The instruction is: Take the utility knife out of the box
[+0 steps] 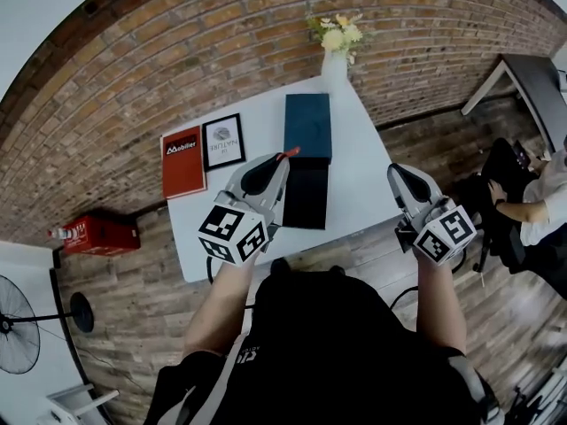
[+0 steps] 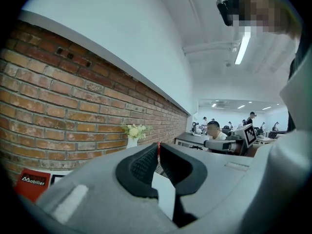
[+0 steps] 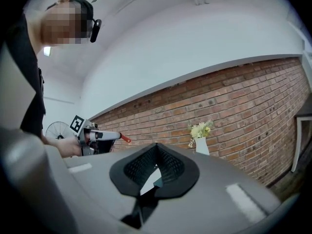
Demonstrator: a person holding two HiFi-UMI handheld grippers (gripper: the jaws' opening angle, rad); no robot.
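Note:
A dark blue box (image 1: 307, 127) lies on the white table (image 1: 363, 180), with a black part (image 1: 306, 195) lying against its near end. My left gripper (image 1: 283, 159) is raised above the table, level, and shut on a slim red-orange utility knife (image 1: 290, 152) whose tip pokes out past the jaws. In the left gripper view the knife (image 2: 158, 147) shows only as a thin red sliver between the closed pads. The right gripper view shows the knife (image 3: 125, 139) sticking out of the left gripper. My right gripper (image 1: 396, 173) hovers by the table's right edge, shut and holding nothing (image 3: 156, 145).
A red booklet (image 1: 182, 160) and a framed card (image 1: 223, 141) lie at the table's left. A white vase of flowers (image 1: 335, 56) stands at the far end by the brick wall. On the floor are a red crate (image 1: 99, 235) and a fan (image 1: 18, 335). A person (image 1: 532, 206) sits at right.

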